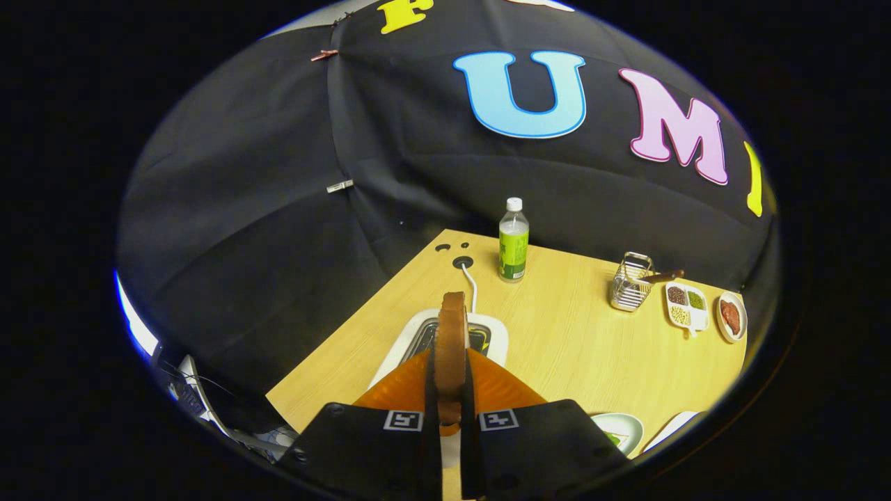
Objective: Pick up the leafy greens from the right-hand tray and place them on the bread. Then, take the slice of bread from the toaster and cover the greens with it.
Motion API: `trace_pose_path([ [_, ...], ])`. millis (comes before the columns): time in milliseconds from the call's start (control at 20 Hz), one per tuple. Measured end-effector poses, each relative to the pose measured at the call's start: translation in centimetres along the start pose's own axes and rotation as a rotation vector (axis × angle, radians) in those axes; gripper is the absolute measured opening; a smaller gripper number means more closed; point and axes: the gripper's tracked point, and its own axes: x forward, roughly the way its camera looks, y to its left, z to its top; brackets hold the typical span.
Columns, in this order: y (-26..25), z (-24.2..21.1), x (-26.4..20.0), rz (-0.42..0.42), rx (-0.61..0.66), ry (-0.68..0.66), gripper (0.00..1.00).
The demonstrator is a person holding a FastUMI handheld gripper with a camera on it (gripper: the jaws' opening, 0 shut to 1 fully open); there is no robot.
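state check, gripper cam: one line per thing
gripper: shut on bread slice
bread slice: held on edge between the fingers, above the toaster
toaster: white, cord attached
bottle: upright, capped
wire rack: upright
divided dish: filled

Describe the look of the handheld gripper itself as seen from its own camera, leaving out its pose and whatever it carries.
The gripper has two broad, blocky housings side by side, split by a narrow central slot. Each housing carries a small square black-and-white marker near the slot, and round screw holes dot their upper faces. Two ribbed, wedge-shaped fingers taper forward from the housings. No cable shows on the gripper, and no hand or sleeve can be seen.
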Motion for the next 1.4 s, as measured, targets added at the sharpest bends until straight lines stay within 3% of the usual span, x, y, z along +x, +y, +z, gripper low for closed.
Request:
trace_pose_path([
  [300, -3.1, 3.0, -3.9, -0.002, 0.069, -0.07, 0.14],
  [550, -7.4, 2.4, -6.5, -0.044, 0.126, -0.081, 0.15],
  [900, -13.7, -3.9, -9.1, -0.131, 0.239, -0.012, 0.14],
  [1400, -17.0, -14.6, -7.6, -0.096, 0.428, 0.118, 0.15],
])
